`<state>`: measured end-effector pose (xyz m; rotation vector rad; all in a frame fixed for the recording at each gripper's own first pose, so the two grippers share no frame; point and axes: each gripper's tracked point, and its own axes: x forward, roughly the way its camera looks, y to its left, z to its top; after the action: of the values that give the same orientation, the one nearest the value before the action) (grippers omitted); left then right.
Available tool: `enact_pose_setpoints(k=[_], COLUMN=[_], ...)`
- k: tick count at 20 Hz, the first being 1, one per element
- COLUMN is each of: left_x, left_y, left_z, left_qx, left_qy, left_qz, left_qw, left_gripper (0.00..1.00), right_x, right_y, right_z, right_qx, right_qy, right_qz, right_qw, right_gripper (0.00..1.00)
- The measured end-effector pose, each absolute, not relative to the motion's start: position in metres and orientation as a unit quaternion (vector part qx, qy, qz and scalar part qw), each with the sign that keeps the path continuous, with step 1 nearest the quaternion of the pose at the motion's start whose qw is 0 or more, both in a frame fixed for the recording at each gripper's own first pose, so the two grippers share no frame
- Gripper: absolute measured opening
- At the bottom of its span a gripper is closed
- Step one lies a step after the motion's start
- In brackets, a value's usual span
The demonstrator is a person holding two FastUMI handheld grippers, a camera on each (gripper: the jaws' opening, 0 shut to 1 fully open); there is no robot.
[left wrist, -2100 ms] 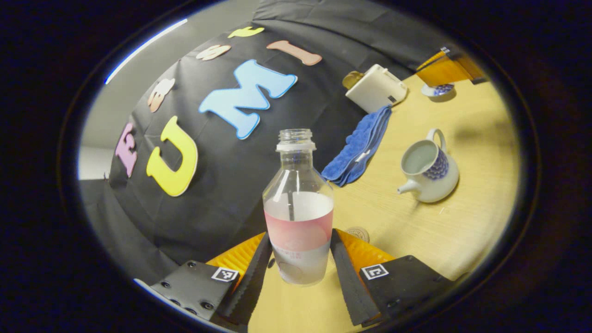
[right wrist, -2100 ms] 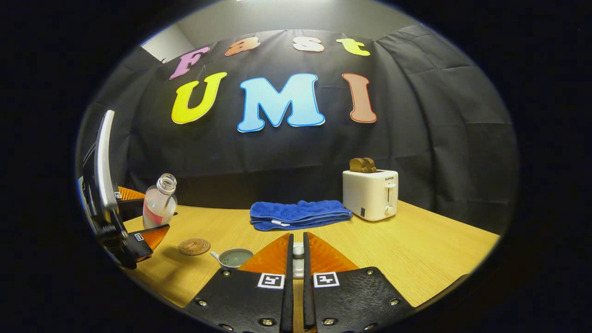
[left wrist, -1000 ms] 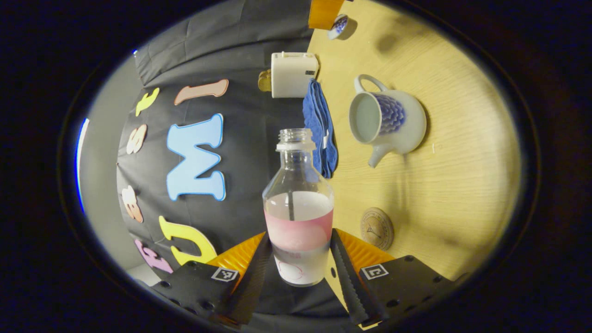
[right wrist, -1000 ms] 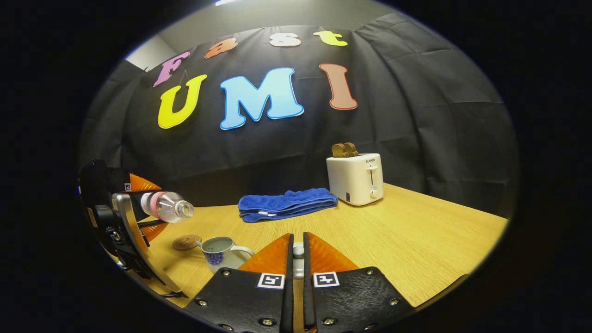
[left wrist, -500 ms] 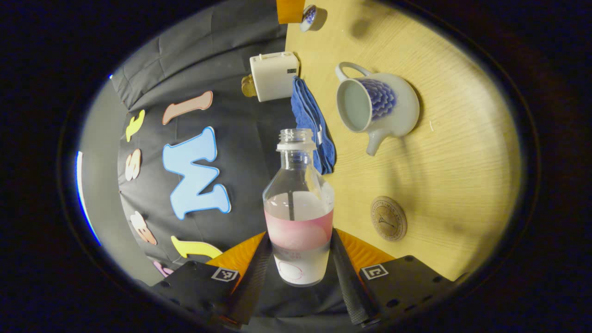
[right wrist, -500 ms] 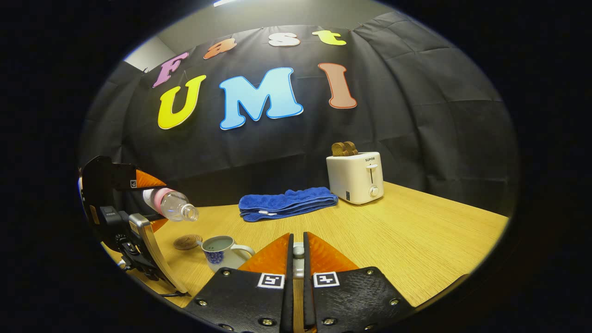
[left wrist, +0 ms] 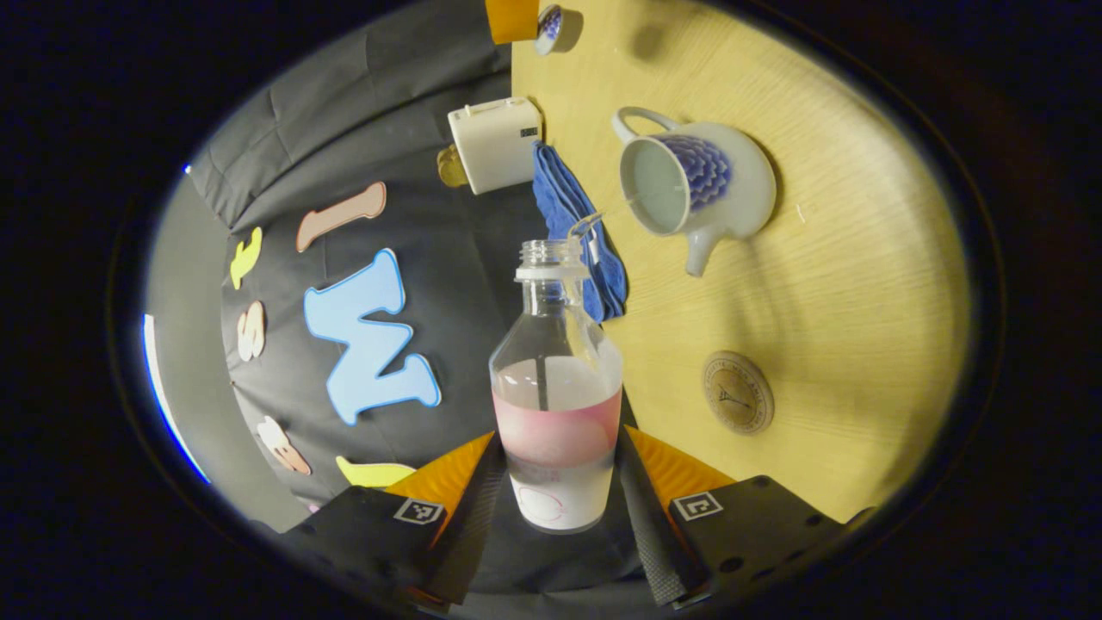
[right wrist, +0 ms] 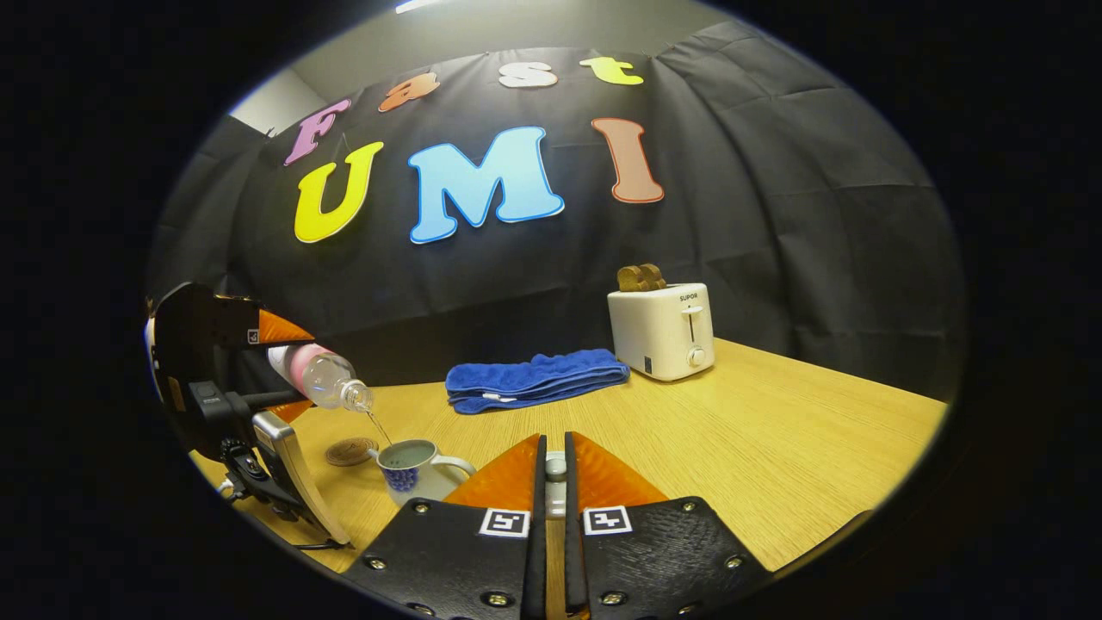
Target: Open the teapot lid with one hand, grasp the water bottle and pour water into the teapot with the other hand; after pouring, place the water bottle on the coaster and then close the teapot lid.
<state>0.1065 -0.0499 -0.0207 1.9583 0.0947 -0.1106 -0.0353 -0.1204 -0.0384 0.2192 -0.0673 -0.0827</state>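
Note:
My left gripper (left wrist: 558,441) is shut on the clear, pink-labelled water bottle (left wrist: 555,405), which has no cap and is tipped mouth-down. A thin stream of water (right wrist: 377,426) runs from its mouth into the open white-and-blue teapot (right wrist: 413,469). In the left gripper view the teapot (left wrist: 689,181) stands on the table, with the round brown coaster (left wrist: 738,392) bare beside it. My right gripper (right wrist: 555,448) is shut on the small teapot lid (right wrist: 556,469), held to the right of the teapot. The lid (left wrist: 548,17) also shows far off in the left gripper view.
A folded blue towel (right wrist: 534,379) lies at the back of the wooden table (right wrist: 775,448). A white toaster (right wrist: 661,331) with toast in it stands to the towel's right. The coaster (right wrist: 350,450) lies just left of the teapot.
The left gripper has tipped the bottle further down towards the teapot, and water now streams from its mouth. The right gripper has held still with the lid.

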Motion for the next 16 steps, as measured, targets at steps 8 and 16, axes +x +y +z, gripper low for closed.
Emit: enact_pose_setpoints(k=[8, 16], left_x=[0.106, 0.107], left_y=[-0.05, -0.05], left_z=[-0.016, -0.009], left_qx=[0.836, 0.846], left_qy=[0.037, 0.033], left_qz=[-0.041, -0.035], left_qw=[0.545, 0.531], left_gripper=[0.87, 0.87], right_x=[-0.035, -0.036], right_y=[-0.119, -0.119], right_z=[-0.038, -0.039], right_qx=[0.11, 0.111], right_qy=[-0.033, -0.032], right_qz=[-0.039, -0.037], right_qw=[0.993, 0.993], right_gripper=[0.08, 0.08])
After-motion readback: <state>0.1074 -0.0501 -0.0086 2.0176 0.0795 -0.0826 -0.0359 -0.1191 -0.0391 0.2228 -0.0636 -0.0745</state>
